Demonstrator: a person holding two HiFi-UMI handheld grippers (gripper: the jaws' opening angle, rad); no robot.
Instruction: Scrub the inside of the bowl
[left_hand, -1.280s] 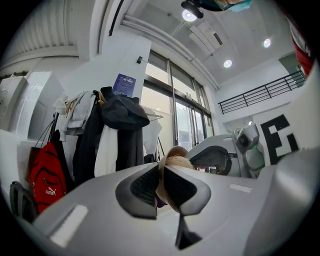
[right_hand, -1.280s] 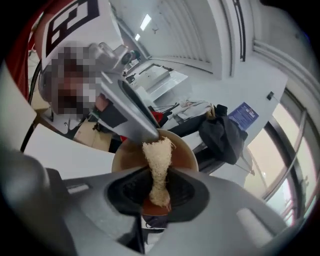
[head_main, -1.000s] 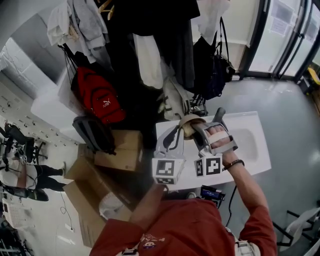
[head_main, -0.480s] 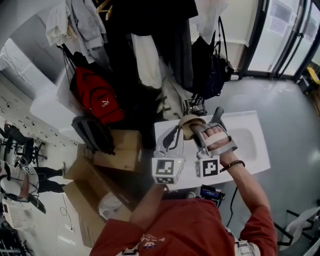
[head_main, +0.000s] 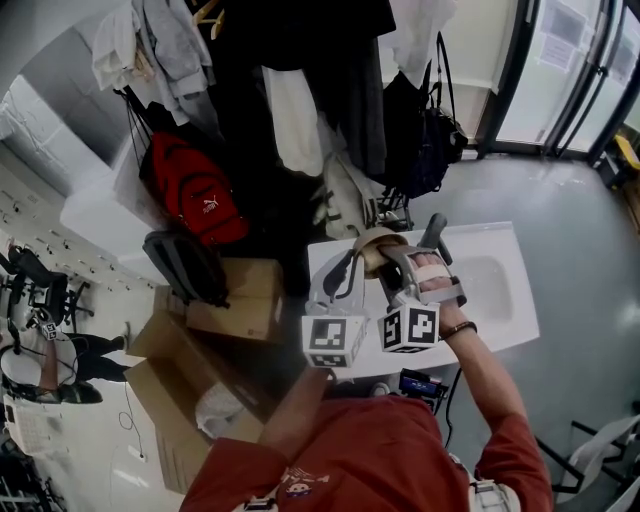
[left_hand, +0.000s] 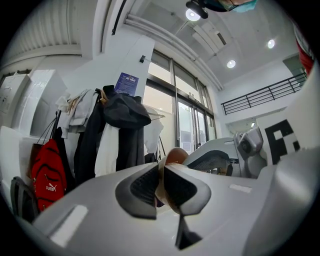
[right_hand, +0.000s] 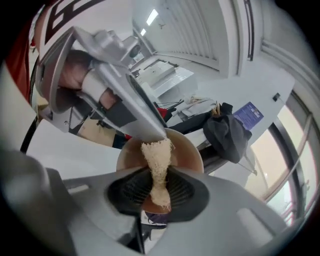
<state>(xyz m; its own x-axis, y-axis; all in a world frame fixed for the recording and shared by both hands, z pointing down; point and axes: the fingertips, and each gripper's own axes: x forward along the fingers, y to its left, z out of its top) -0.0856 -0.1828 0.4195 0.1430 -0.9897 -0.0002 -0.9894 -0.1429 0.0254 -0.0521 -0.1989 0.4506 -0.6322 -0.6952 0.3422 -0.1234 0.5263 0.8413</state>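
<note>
The bowl (right_hand: 186, 150) is round and brown inside, held up above the white table (head_main: 505, 325). The left gripper (left_hand: 161, 186) pinches its rim. The right gripper (right_hand: 159, 189) pinches a pale scrubber (right_hand: 157, 152) that reaches inside it.

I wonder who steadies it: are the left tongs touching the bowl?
Touching. The left gripper view shows the left tongs clamped on the bowl, one pad each side of its rim.
</note>
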